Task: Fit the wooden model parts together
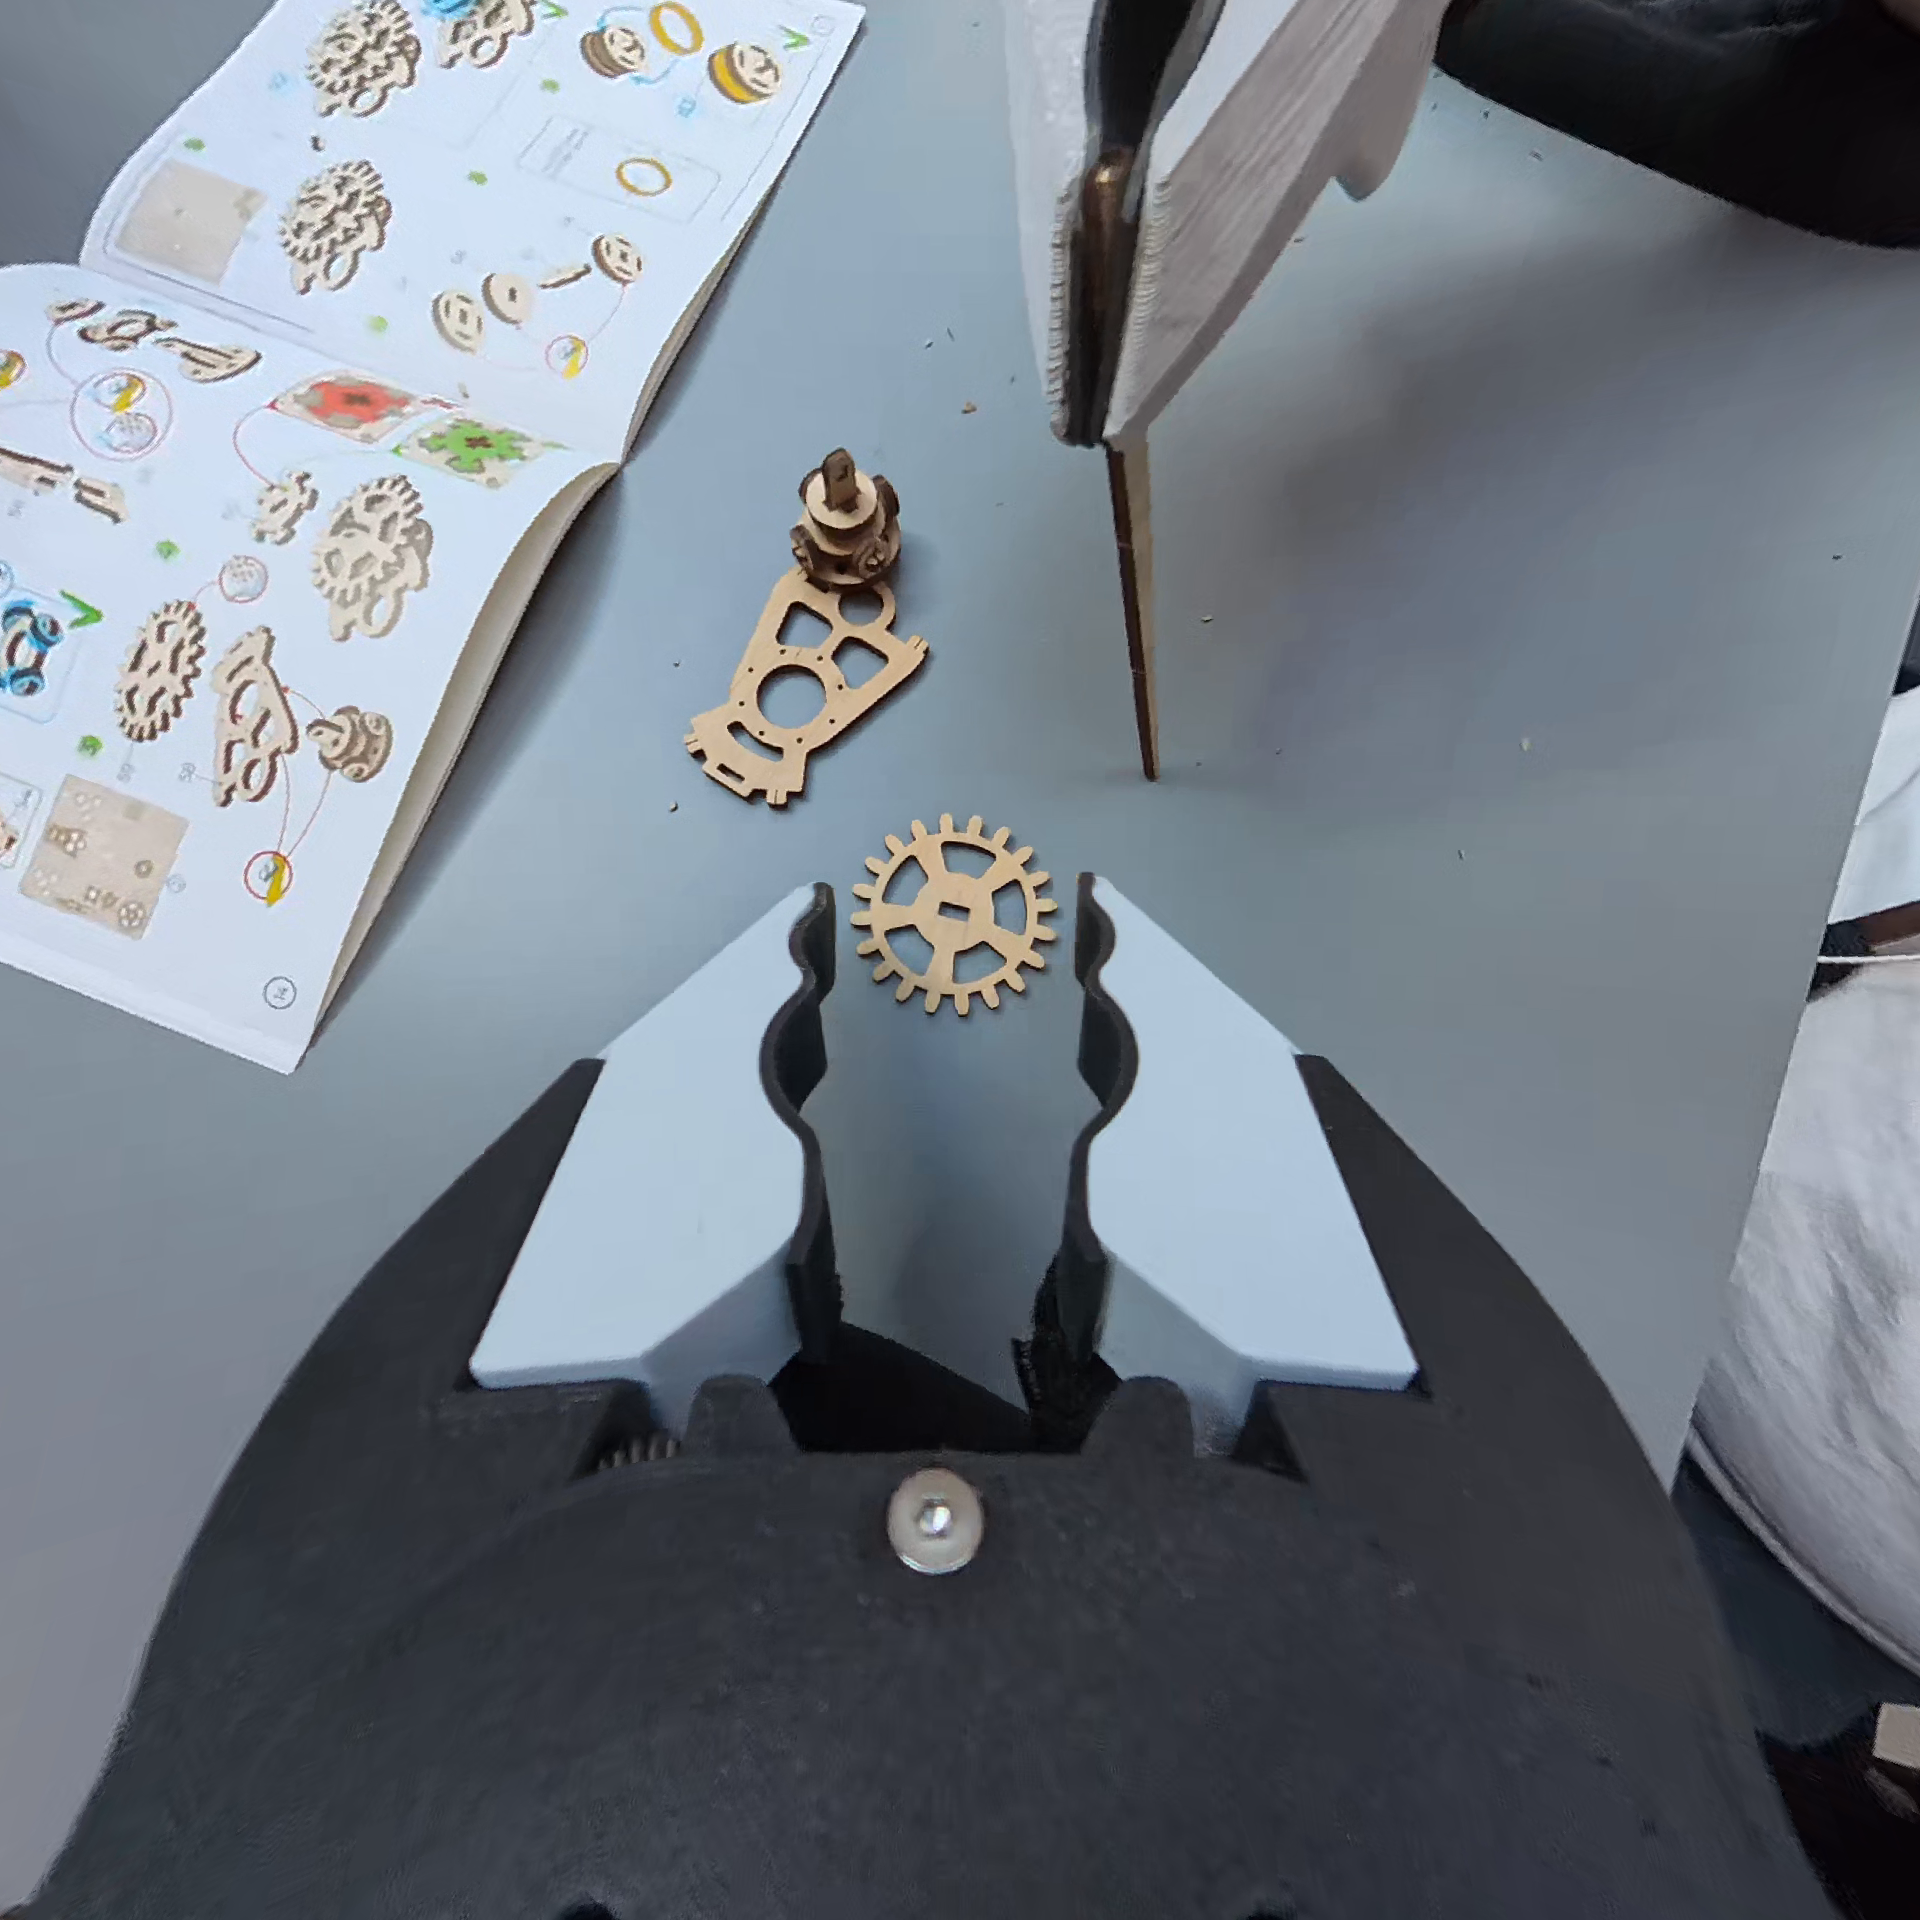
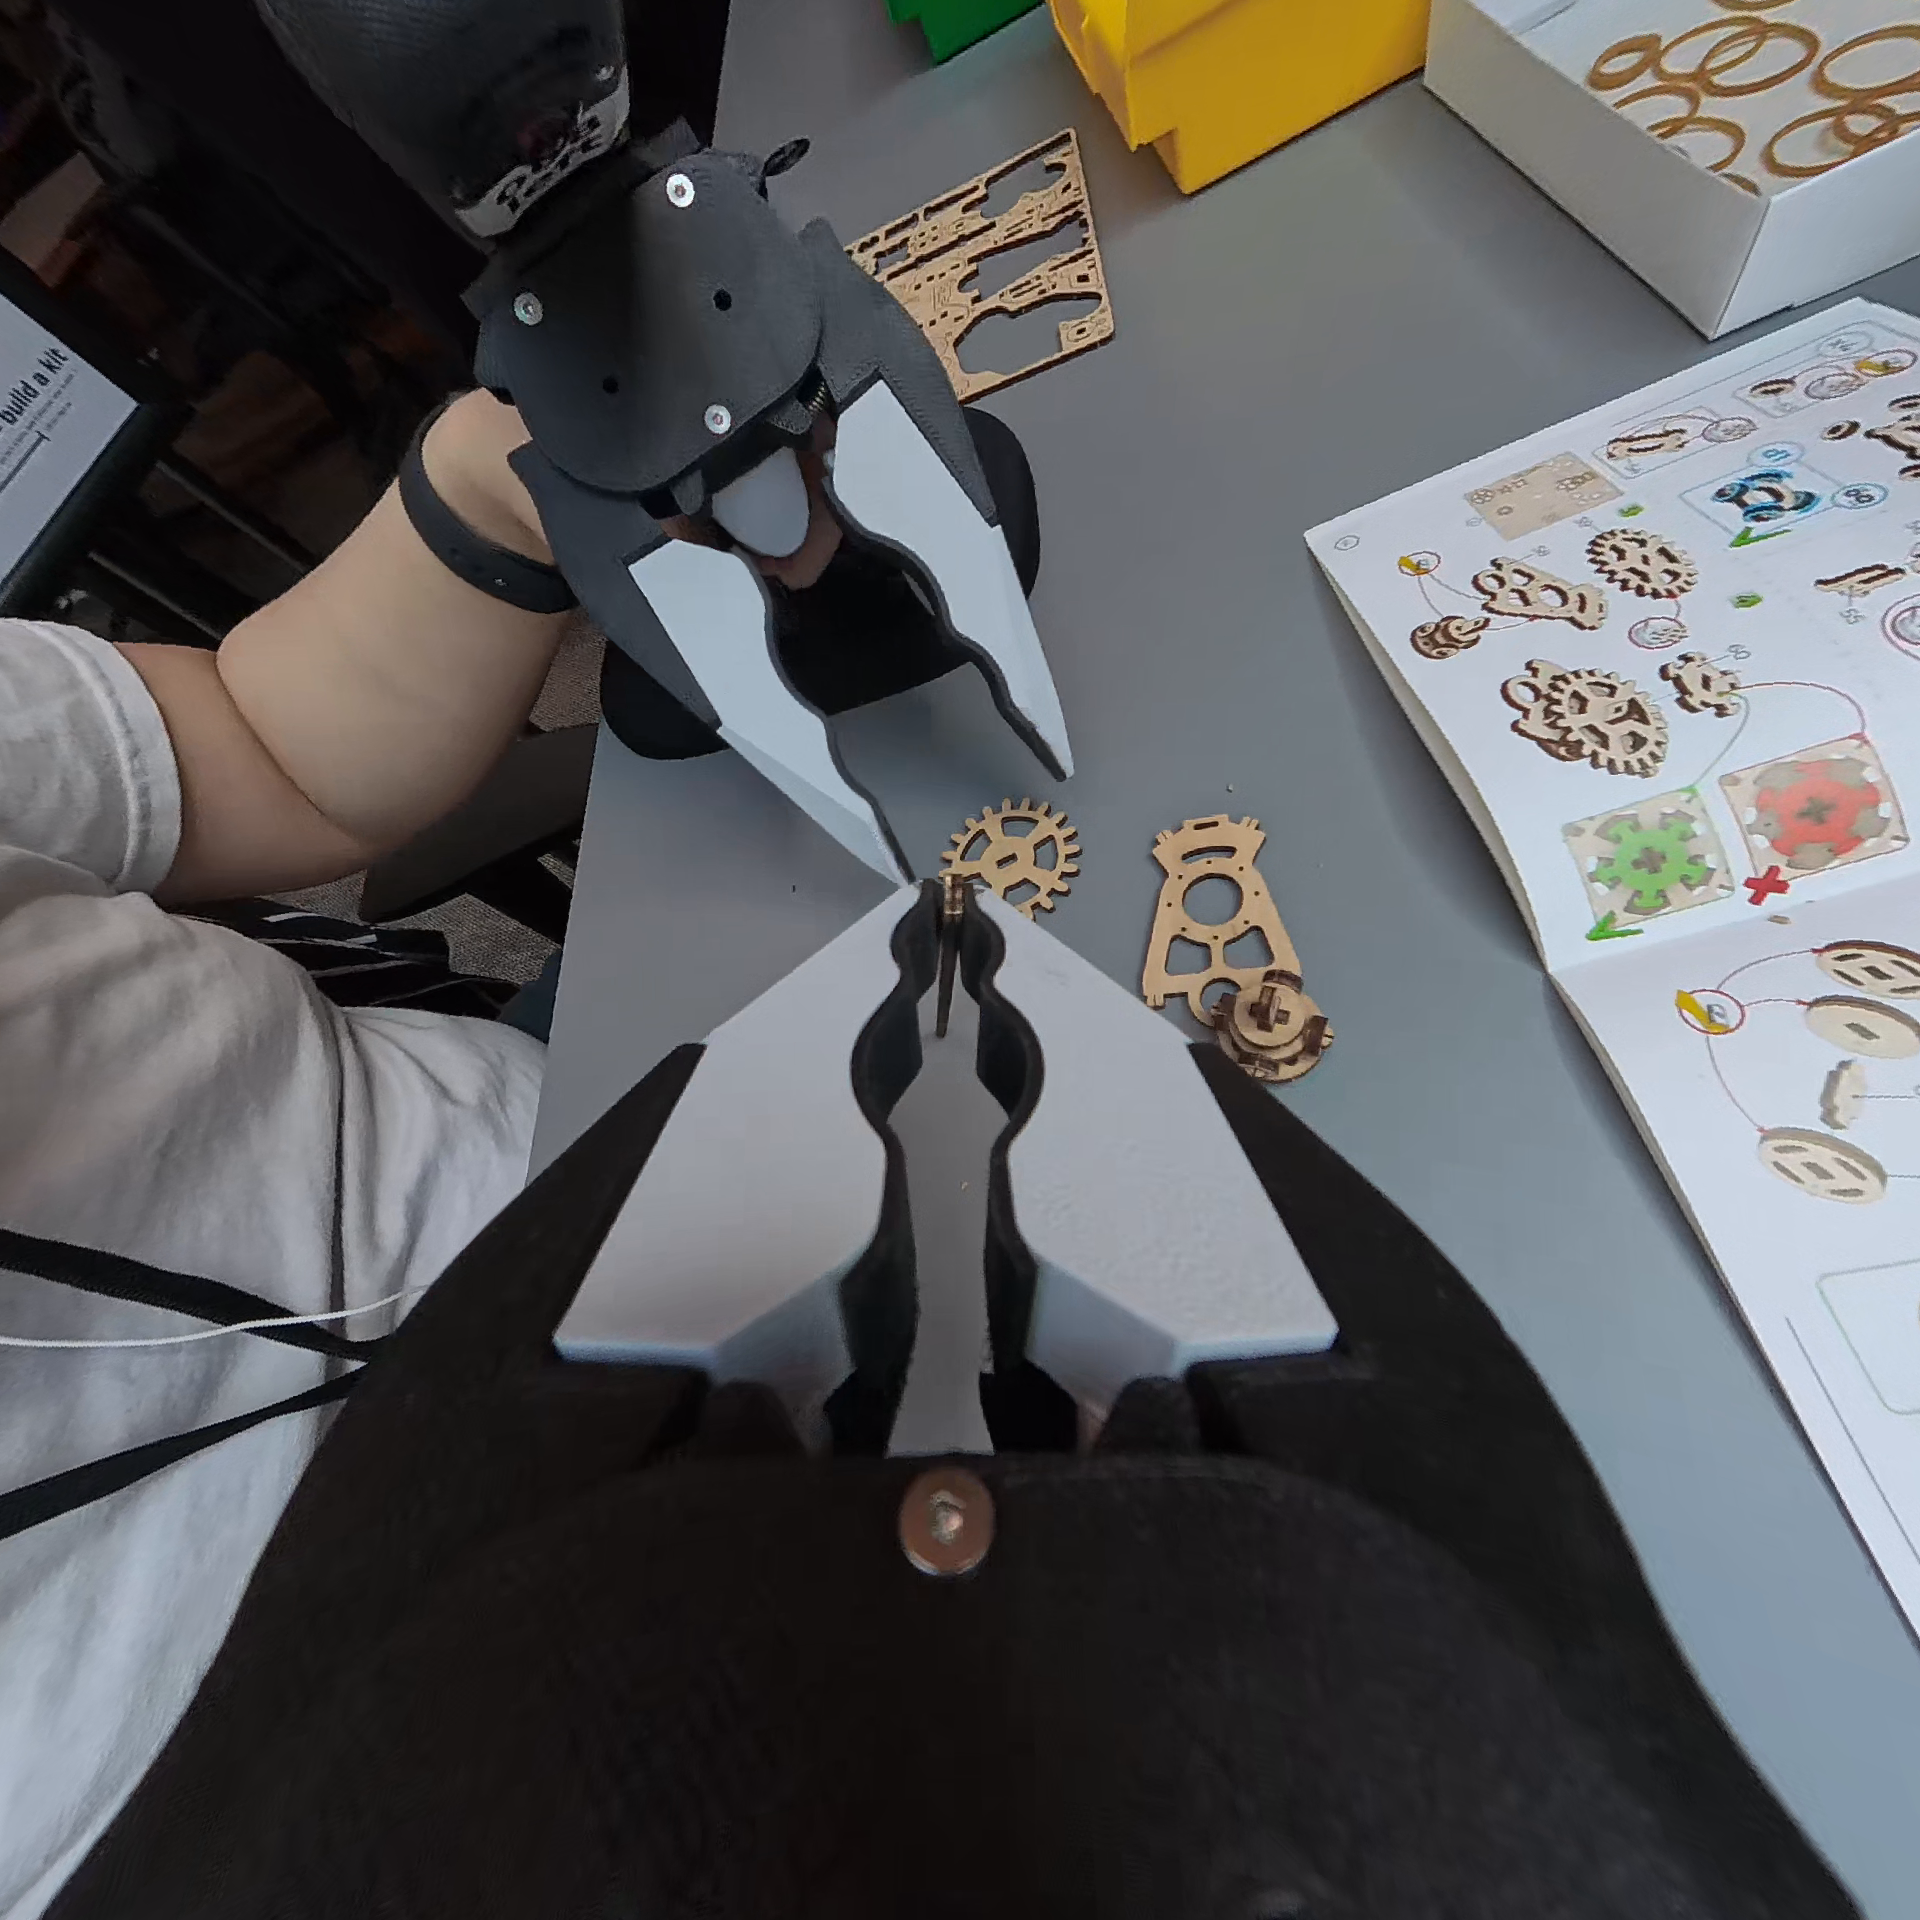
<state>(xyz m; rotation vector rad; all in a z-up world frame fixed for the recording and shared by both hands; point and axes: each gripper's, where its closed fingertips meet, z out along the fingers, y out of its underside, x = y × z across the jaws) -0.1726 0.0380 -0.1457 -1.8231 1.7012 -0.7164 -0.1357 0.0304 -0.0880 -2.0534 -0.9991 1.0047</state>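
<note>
A flat wooden gear (image 1: 954,912) lies on the grey table, between the tips of my open, empty left gripper (image 1: 954,896). It also shows in the right wrist view (image 2: 1013,854). A flat wooden frame plate (image 1: 805,688) lies beyond it, with a small round hub assembly (image 1: 847,523) standing at its far end; both show in the right wrist view, the plate (image 2: 1216,914) and the hub (image 2: 1270,1023). My right gripper (image 2: 951,896) is shut on a thin wooden plate (image 2: 948,951) held edge-on; in the left wrist view this plate (image 1: 1135,613) hangs from the right gripper (image 1: 1086,431), its tip at the table.
An open instruction booklet (image 1: 312,436) lies left of the parts, also in the right wrist view (image 2: 1683,831). A punched-out wooden sheet (image 2: 997,265), yellow bins (image 2: 1247,73) and a white box of rings (image 2: 1683,135) stand at the far side. A person's arm (image 2: 364,707) is close by. Tip to tip, the grippers are about 7 cm apart. Between my right fingertips and the hub (image 2: 1270,1023) there is roughly 7 cm. It turns up in the left wrist view (image 1: 850,475) as well.
</note>
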